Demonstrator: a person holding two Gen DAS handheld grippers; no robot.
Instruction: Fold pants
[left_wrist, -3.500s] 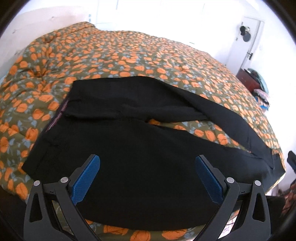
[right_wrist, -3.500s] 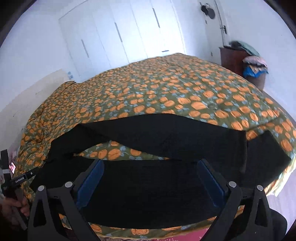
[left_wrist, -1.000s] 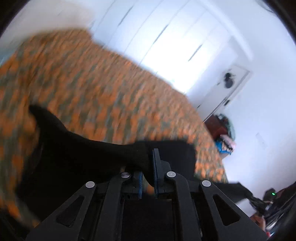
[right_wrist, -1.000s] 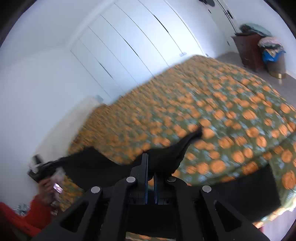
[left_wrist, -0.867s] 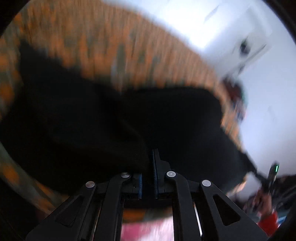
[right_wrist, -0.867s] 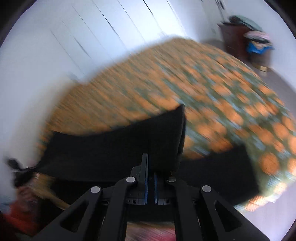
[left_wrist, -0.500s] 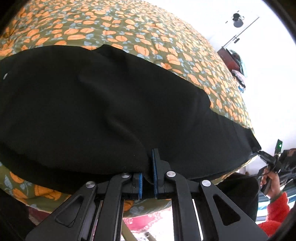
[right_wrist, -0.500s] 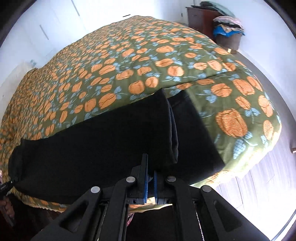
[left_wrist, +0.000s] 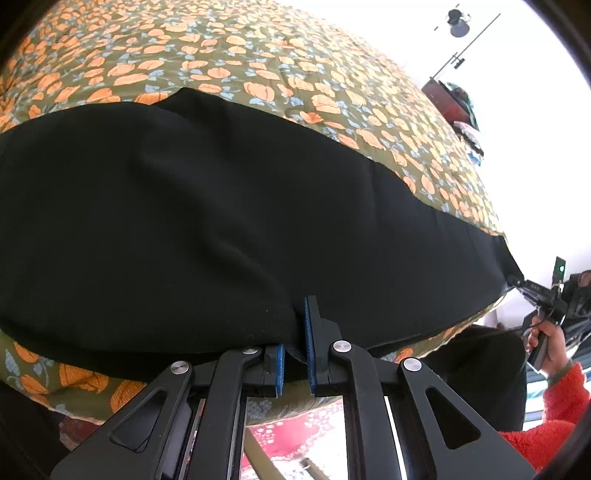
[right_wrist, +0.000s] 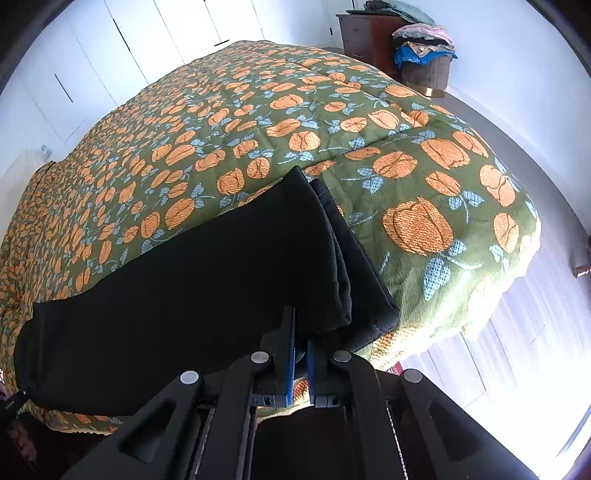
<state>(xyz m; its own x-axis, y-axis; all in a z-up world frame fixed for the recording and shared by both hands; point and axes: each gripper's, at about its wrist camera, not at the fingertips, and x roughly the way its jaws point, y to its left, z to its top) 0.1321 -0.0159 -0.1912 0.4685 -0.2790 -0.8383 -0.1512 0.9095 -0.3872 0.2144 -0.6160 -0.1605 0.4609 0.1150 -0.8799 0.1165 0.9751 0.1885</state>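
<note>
Black pants (left_wrist: 207, 206) lie along the near edge of the bed, one leg folded over the other. My left gripper (left_wrist: 293, 332) has its jaws a small gap apart with the near edge of the pants fabric between the blue pads. My right gripper (right_wrist: 300, 343) has its jaws nearly together around the near corner of the pants (right_wrist: 207, 280) at the hem end, where the two leg layers are stacked. The right gripper also shows far right in the left wrist view (left_wrist: 535, 295), held by a hand in a red sleeve.
The bed has a green cover with orange flowers (right_wrist: 258, 122). A dark wooden dresser (right_wrist: 369, 37) and a basket heaped with clothes (right_wrist: 424, 62) stand at the far wall. White closet doors (right_wrist: 110, 55) are behind the bed. A red patterned rug (left_wrist: 295, 428) lies below.
Since 3.5 s ago both grippers shut on the near leg and carried it over the far leg. In the last half second both jaws have parted slightly; the pants lie still.
</note>
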